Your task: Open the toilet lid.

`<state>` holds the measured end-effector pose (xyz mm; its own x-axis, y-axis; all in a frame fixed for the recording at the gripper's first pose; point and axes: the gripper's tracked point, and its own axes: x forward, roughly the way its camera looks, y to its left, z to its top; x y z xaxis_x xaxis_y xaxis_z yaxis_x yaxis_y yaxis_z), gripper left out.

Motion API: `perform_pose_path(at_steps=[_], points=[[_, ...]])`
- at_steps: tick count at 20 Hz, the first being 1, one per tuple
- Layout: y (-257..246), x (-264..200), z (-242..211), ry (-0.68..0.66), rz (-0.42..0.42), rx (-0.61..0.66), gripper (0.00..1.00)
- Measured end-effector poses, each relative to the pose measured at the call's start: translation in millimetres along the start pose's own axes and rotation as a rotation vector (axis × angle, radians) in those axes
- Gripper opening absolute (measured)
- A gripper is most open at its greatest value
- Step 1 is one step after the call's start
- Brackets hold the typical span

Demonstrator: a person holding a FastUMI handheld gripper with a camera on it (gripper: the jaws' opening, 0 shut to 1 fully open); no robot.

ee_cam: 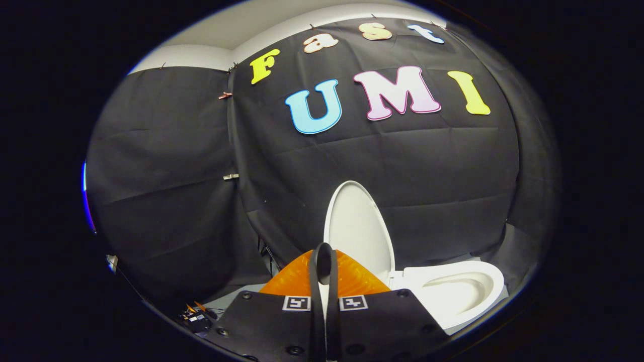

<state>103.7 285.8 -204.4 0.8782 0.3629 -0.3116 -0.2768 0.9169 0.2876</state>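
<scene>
The gripper [324, 261] has its two fingers brought together, almost touching, w/ just a thin slit between them & nothing held there (clenched on air, as far as I can see). The fingertips end right against the lower left edge of the toilet lid [358, 229] in this view; whether they actually touch it I can't tell, the fisheye flattens depth.

The lid is already up: it stands near vertical, long axis running up-down, leaning a bit toward 11 o'clock, its pale inner face turned toward the bowl. From the fingertips it lies at approx 1 o'clock, just beyond them. The seat & bowl [455, 291] sit at approx 3 to 4 o'clock from the tips, open to view, the rim facing up.

Judgement: task looks essentially done, since the lid is raised & seems to be resting back by itself. What remains turns on one relation: the lid is just ahead & slightly right of the fingers, so a retreat should go straight back, away from its edge, w/o dragging it forward. A nudge toward 3 o'clock could tip it down over the bowl again.

A small dark device w/ cables [197, 318] lies on the floor at 8 o'clock from the fingers, well apart from the toilet.
</scene>
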Motion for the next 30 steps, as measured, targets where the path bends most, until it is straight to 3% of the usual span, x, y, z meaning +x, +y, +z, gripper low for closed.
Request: perform_pose_path(at_steps=[3, 4, 5, 9, 10, 19, 30], points=[[-1, -1, -1, 0.011, 0.032, 0.025, 0.17], [-1, -3, -2, 0.02, 0.034, 0.039, 0.29], [-3, -2, -2, 0.022, 0.033, 0.048, 0.33], [-5, -24, 20, -0.031, 0.023, 0.032, 0.88], [-5, -28, 25, -0.041, 0.024, 0.021, 0.95], [-9, -102, 107, -0.213, 0.02, -0.085, 0.97], [-46, -219, 178, -0.357, -0.12, -0.142, 0.97]])
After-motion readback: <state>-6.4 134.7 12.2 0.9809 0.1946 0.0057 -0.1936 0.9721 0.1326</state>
